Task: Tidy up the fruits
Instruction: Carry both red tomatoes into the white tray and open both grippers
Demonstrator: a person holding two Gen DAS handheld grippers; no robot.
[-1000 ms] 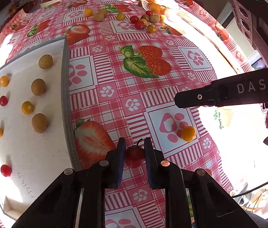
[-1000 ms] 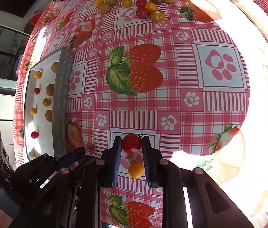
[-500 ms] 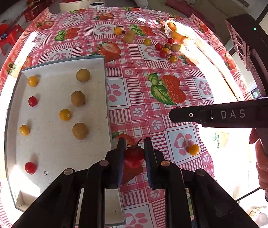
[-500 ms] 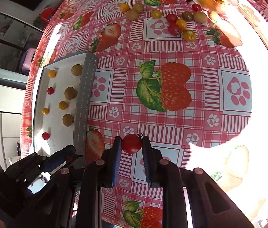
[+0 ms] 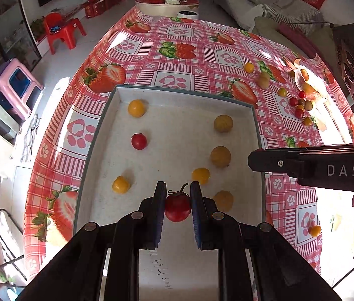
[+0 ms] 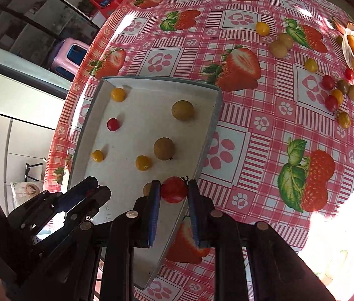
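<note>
From the left wrist, the left gripper (image 5: 178, 198) is clenched on a red cherry tomato (image 5: 178, 210), hanging over the near part of the white tray (image 5: 255, 135). Yellow and greenish fruits sit spaced apart on the tray floor, with one small red tomato (image 5: 139, 141) toward its left wall. The right gripper (image 5: 259, 160) reaches in over the tray's right wall.

From the right wrist, the right gripper (image 6: 173, 188) grasps a second red tomato (image 6: 173, 189) above the tray's right wall (image 6: 210, 135). More loose fruits (image 6: 337, 95) cluster near the tablecloth's (image 6: 264, 130) far right edge.
</note>
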